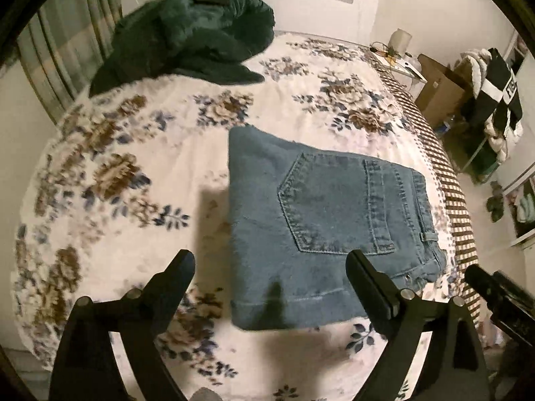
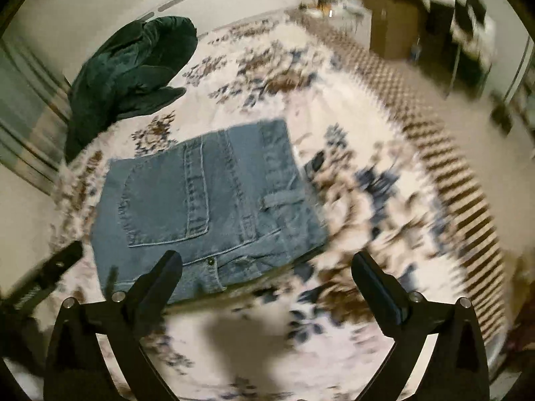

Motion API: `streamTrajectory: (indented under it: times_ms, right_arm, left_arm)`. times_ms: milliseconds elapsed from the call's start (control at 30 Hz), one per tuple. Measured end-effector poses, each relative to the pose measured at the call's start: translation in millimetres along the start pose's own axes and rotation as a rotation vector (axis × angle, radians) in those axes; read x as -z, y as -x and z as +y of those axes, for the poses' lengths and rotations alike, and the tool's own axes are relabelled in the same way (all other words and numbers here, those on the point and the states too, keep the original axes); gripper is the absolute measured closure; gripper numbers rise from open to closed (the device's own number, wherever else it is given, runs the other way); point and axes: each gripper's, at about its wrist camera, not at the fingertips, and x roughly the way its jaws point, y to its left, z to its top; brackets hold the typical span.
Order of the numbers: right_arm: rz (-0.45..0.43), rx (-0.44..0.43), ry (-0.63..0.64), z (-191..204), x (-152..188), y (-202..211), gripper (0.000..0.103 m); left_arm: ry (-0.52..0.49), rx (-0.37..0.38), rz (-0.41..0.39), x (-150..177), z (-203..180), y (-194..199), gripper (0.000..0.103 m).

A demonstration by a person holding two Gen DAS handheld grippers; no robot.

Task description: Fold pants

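Blue jeans (image 1: 321, 220) lie folded into a compact block on the floral bedspread (image 1: 133, 153), back pocket up. My left gripper (image 1: 271, 267) hangs open above the near edge of the block, nothing between its fingers. In the right wrist view the same jeans (image 2: 207, 207) lie left of centre, and my right gripper (image 2: 267, 267) is open above the bed beside their near right corner, holding nothing. A black finger of the right gripper (image 1: 495, 290) shows at the left view's right edge; part of the left gripper (image 2: 43, 277) shows at the right view's left edge.
A dark green garment (image 1: 187, 36) is heaped at the head of the bed, also seen as the green heap (image 2: 130, 73). A white headboard (image 1: 317, 3) stands behind. The bed's checked edge (image 1: 451, 180) drops to floor with a cardboard box (image 1: 438, 90) and clothes rack (image 1: 498, 100).
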Motion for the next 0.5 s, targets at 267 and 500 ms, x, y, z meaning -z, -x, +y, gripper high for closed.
streamTrajectory:
  times_ms: [267,500]
  right_arm:
    - [-0.125,0.069,0.096,23,12,86,0.0]
    - [-0.216,0.051,0.143,27,38,175,0.0]
  left_arm:
    - [-0.015,-0.077,-0.077,14,-8,72,0.011]
    - [0.005,-0.095,-0.157,42,-17,147,0.011]
